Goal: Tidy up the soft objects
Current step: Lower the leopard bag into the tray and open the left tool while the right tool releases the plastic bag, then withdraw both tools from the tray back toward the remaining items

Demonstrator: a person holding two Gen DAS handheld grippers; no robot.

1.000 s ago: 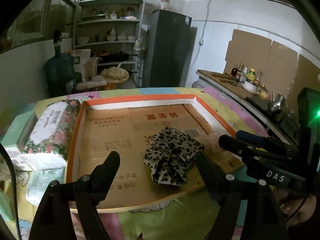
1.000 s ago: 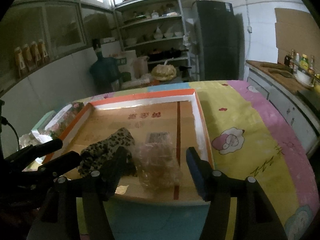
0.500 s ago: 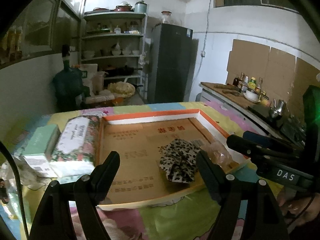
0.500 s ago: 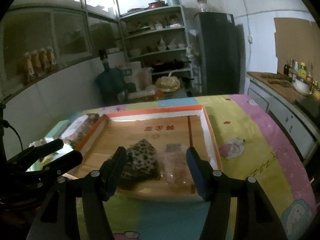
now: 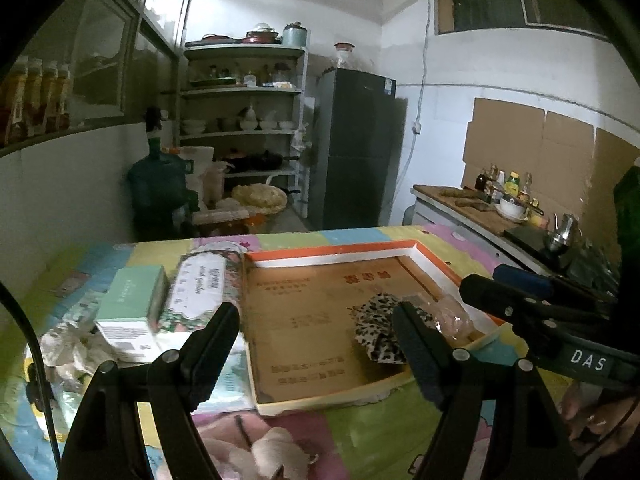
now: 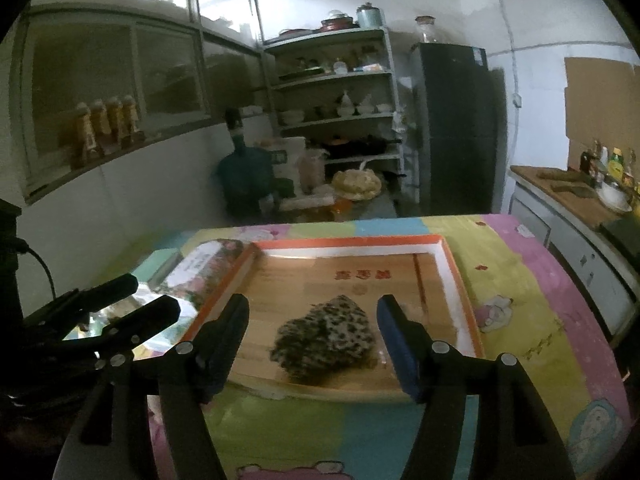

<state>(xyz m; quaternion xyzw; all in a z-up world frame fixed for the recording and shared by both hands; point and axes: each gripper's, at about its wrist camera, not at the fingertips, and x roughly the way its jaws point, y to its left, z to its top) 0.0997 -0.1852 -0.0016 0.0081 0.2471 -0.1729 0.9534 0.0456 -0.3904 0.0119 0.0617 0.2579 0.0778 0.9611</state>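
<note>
A leopard-print soft cloth lies in the near right part of a shallow cardboard tray with an orange rim. A clear plastic-wrapped item lies right beside it. My left gripper is open and empty, held above the tray's near left edge. My right gripper is open and empty, above the tray's near edge, with the cloth seen between its fingers. A floral tissue pack lies left of the tray.
A mint box and crumpled plastic lie left of the tissue pack. A pale soft object lies on the colourful tablecloth just below the left gripper. Shelves, a fridge and a counter stand behind.
Both grippers have pulled back and risen away from the tray, so it looks smaller and farther. The left view has swung left, bringing the tissue pack and box in. The cloth has not moved.
</note>
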